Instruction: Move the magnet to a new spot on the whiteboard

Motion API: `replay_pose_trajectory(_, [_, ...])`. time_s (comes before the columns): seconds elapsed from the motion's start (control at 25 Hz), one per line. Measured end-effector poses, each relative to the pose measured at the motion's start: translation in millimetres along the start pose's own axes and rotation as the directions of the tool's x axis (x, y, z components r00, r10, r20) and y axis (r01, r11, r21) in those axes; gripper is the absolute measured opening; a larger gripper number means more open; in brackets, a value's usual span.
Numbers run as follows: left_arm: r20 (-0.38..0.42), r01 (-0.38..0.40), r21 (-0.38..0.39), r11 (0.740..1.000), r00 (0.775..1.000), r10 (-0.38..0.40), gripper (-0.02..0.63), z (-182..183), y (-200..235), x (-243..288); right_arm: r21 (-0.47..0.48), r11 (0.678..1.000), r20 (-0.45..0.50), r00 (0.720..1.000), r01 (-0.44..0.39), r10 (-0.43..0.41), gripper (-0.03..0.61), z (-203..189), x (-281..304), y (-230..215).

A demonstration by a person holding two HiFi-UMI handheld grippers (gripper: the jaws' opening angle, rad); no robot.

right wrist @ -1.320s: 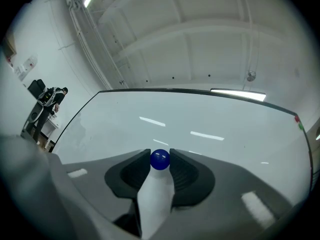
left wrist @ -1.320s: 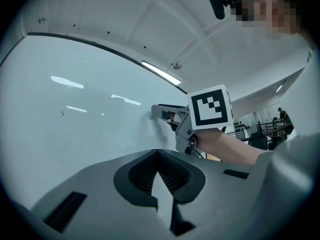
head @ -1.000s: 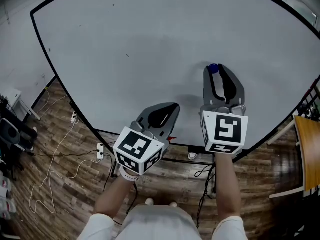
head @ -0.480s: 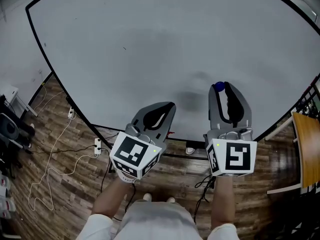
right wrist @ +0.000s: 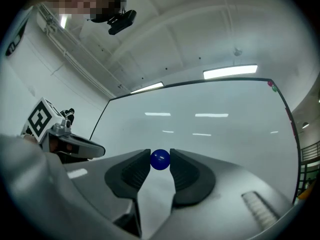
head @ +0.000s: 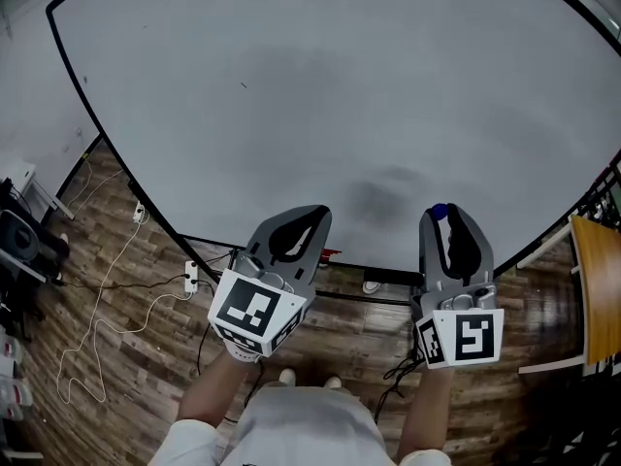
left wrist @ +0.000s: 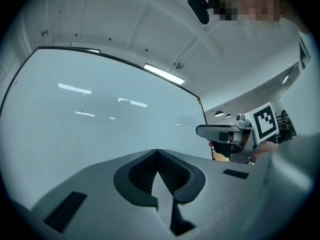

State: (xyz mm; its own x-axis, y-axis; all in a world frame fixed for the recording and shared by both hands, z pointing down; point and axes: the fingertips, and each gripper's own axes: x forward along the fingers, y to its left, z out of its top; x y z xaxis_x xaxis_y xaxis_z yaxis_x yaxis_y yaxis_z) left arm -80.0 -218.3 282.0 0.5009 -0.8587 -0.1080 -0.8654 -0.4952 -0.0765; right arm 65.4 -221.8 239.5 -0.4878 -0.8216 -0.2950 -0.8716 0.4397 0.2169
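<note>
Pinching blue magnet [right wrist: 160, 160] betw. tips of R gripper [right wrist: 160, 156] jaws, whiteboard [head: 340, 95] ahead of them. L gripper [left wrist: 157, 152] jaws pressed together, nothing betw. them.

Wide and bare across the whiteboard [head: 291, 95], open for a pass above and to the left of the left tongs [head: 318, 212] and right tongs [head: 442, 215]. Bounded below by the black frame [head: 388, 276], just under both. Room between the two, set side by side and apart. Shut tight at the left tips; plugged at the right by the blue magnet [head: 440, 210]. Hemmed at the right by a wooden table [head: 597, 289] and dark railing [head: 606, 197]. Cluttered at lower left by cables [head: 97, 328] on the floor [head: 146, 377].
</note>
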Motion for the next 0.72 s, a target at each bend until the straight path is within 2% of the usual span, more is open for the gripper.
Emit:
replay_pose_trajectory(0.24, [-0.013,-0.022,-0.015,1.0,1.0,0.022,0.002,-14,2,-11,0.008,1.0,-0.024,0.999,0.027,-0.026,0.131,-21,-25,-7])
replay_pose_trajectory(0.72, [-0.011,-0.013,-0.029,0.999,1.0,0.013,0.002,-19,6,-6,0.005,0.998,-0.019,0.998,0.065,-0.065,0.13,-30,-27,-13])
